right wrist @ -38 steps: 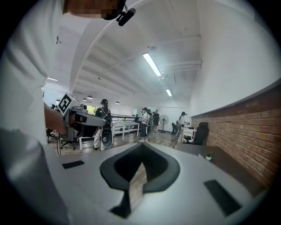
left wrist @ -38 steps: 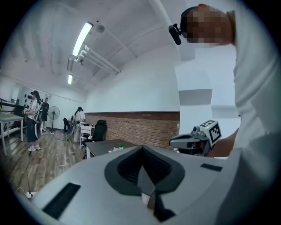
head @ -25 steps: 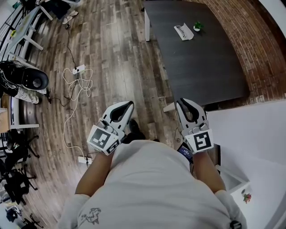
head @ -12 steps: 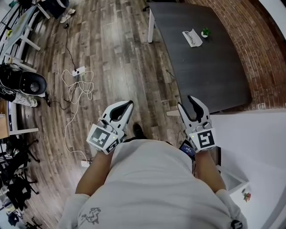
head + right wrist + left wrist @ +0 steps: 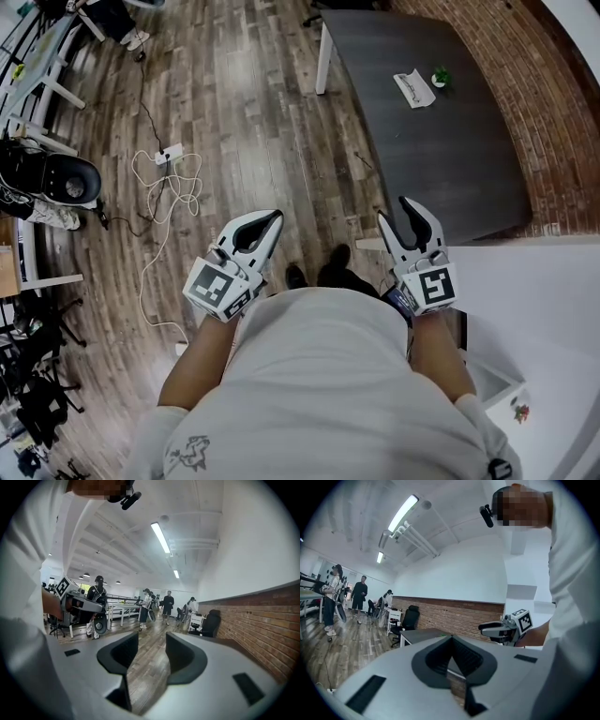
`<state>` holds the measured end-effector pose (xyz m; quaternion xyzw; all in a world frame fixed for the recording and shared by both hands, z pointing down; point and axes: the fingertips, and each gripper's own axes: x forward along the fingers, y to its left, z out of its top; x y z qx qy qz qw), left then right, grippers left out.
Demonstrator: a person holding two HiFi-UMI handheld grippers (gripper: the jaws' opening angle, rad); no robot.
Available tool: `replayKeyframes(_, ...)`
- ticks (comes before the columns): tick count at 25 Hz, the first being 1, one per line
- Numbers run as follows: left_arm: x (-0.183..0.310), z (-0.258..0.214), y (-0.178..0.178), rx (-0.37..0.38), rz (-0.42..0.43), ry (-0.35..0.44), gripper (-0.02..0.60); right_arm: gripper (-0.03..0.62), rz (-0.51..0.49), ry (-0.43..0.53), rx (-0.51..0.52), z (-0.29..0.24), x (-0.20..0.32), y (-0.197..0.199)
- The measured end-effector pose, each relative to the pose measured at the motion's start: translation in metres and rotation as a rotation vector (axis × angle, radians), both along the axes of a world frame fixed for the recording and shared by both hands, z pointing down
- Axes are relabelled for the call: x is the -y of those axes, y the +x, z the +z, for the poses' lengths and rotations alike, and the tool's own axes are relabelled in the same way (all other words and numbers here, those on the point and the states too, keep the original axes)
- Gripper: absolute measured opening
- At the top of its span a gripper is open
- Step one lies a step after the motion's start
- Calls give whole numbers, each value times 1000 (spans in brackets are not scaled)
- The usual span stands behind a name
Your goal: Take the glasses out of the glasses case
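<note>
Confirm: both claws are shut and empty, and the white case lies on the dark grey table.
Only the left claw is shut. The right gripper view shows the right claw open, its jaws just opened, nothing between them. Both are empty; the white case lies on the dark grey table.

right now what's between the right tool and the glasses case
Only bare dark grey tabletop, in the head view. The right tool, jaws just opened and empty, is well short of the white glasses case.

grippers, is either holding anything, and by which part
Nothing is held: the left gripper has its jaws shut, empty; the right gripper has jaws that have just been opening, only floor between them.
</note>
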<state>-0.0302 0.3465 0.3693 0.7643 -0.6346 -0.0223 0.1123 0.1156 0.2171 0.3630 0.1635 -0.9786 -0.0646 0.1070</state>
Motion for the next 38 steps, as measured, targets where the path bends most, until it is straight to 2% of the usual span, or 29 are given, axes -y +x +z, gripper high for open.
replayKeyframes(11, 28, 8, -42, 13, -58, -18, 11, 190, -45, -18, 21, 11, 47, -48)
replayKeyframes(16, 64, 13, -66, 8, -78, -33, 11, 190, -58, -17, 17, 17, 89, -71)
replayKeyframes(21, 119, 16, -88, 2, -73, -50, 11, 190, -59, -34, 11, 19, 144, -93)
replayKeyframes(31, 262, 14, -86, 12, 10, -52, 11, 190, -53, -40, 11, 16, 266, -97)
replayKeyframes(38, 328, 12, -68, 29, 113, -62, 11, 189, 9, -61, 34, 19, 311, -76)
